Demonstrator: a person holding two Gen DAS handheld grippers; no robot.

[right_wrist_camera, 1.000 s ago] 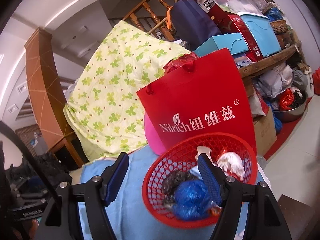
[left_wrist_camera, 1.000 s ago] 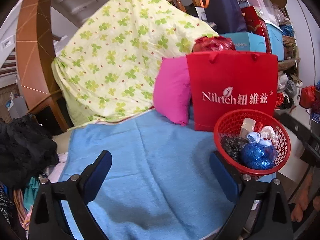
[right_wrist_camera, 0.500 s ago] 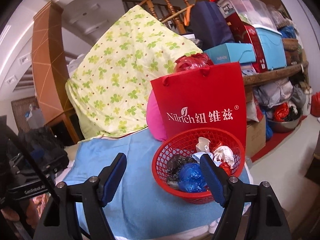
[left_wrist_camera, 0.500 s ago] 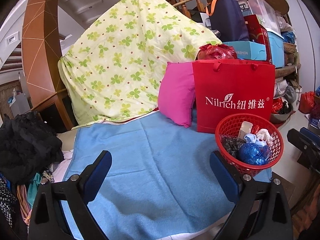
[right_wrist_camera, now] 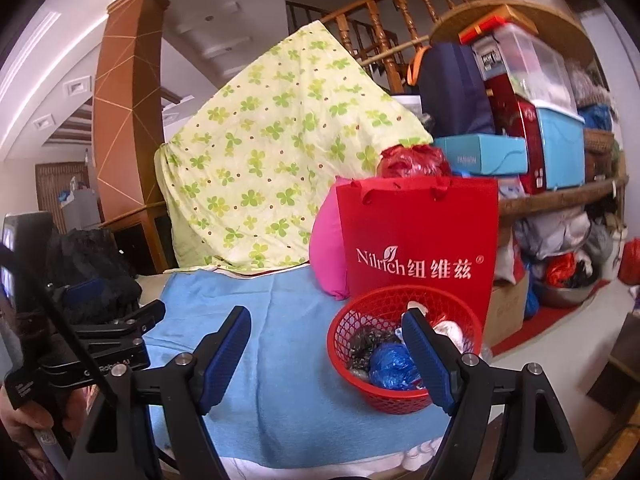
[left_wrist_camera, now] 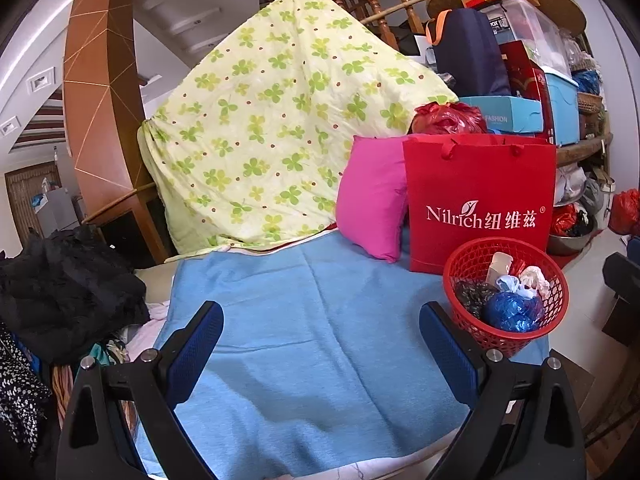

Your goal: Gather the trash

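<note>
Presently, scene: a blue blanket (left_wrist_camera: 320, 340) covers the surface in front of both grippers.
Red mesh basket (left_wrist_camera: 506, 292): stands upright at the blanket's right edge, its round mouth facing up; no long axis to speak of.
Trash in basket: a crumpled blue bag (left_wrist_camera: 512, 312), a black bag (left_wrist_camera: 470, 292) and white wrappers (left_wrist_camera: 532, 278) lie inside, heaped below the rim.
Red paper bag (left_wrist_camera: 480, 204): upright just behind the basket, printed face toward the cameras, handles at the top.
Pink pillow (left_wrist_camera: 372, 200): leans beside the paper bag, on its left.
Clover-print quilt (left_wrist_camera: 272, 136): draped high behind the blanket.
Left gripper (left_wrist_camera: 320, 344): spread wide above the blanket, nothing between its blue pads.
Right gripper (right_wrist_camera: 326, 352): jaws have just been opening, now wide apart and empty; the right pad overlaps the basket in view, contact unclear.
</note>
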